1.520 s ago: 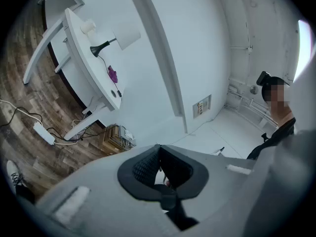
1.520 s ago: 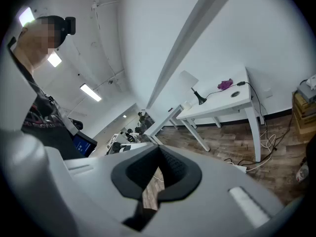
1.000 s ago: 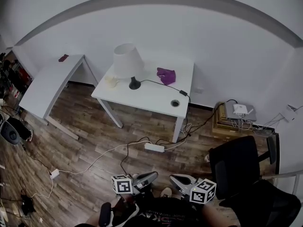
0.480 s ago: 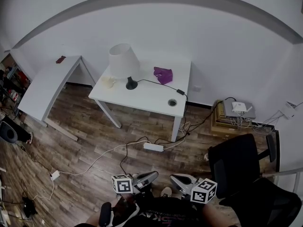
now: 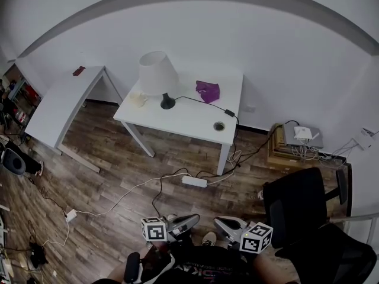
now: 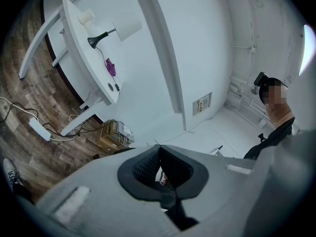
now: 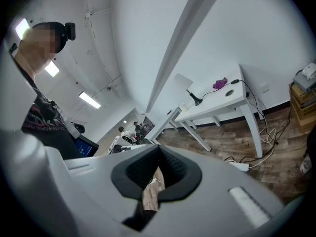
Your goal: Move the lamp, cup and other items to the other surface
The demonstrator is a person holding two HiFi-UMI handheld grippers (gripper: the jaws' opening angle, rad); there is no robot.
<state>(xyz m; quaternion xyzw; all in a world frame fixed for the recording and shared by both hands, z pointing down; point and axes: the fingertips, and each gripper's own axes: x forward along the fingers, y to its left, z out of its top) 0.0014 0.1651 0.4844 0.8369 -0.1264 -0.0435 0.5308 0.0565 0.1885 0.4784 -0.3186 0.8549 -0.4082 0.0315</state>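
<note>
A white-shaded lamp (image 5: 159, 74) on a black base stands on the white table (image 5: 189, 118) across the room. A pale cup (image 5: 139, 100) sits to its left and a purple cloth (image 5: 208, 91) to its right. The lamp (image 6: 123, 28), cup (image 6: 86, 17) and cloth (image 6: 110, 66) show far off in the left gripper view. The lamp (image 7: 181, 85) also shows far off in the right gripper view. My left gripper (image 5: 190, 220) (image 6: 159, 149) and right gripper (image 5: 218, 222) (image 7: 159, 149) are held low, close to my body, far from the table. Both are shut and hold nothing.
A second white table (image 5: 59, 105) stands to the left with a small dark red item (image 5: 79, 71) on it. The lamp's cable runs to a power strip (image 5: 194, 181) on the wooden floor. A black office chair (image 5: 299, 209) stands at my right, with stacked boxes (image 5: 299, 142) by the wall.
The head view has shifted slightly. Both grippers and everything on the tables stay where they were.
</note>
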